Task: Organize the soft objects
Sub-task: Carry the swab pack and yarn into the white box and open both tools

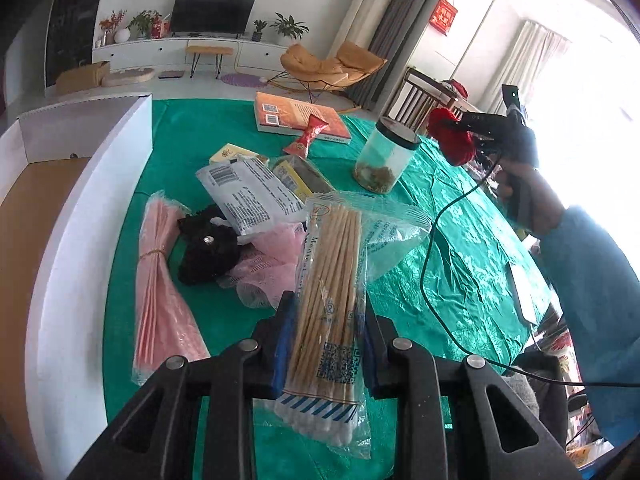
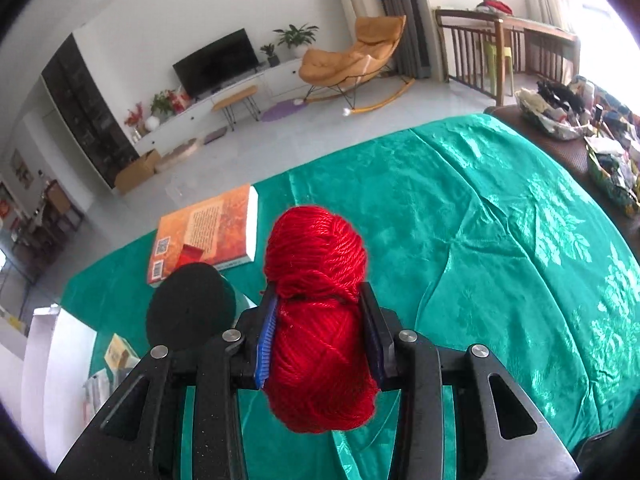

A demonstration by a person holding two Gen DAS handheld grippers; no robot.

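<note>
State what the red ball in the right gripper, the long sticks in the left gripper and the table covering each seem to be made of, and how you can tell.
Red ball: yarn, likely acrylic or wool; twisted, slightly glossy strands.
Long sticks: pale wooden cotton swabs with white tips, in a clear plastic bag.
Table covering: shiny green fabric, satin-like; creases and a woven leaf pattern.

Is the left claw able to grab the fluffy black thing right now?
Probably not yet. The left claw is already shut on the cotton swab bag, so it is full. The black thing lies uncovered on top, beside the pink net.
</note>
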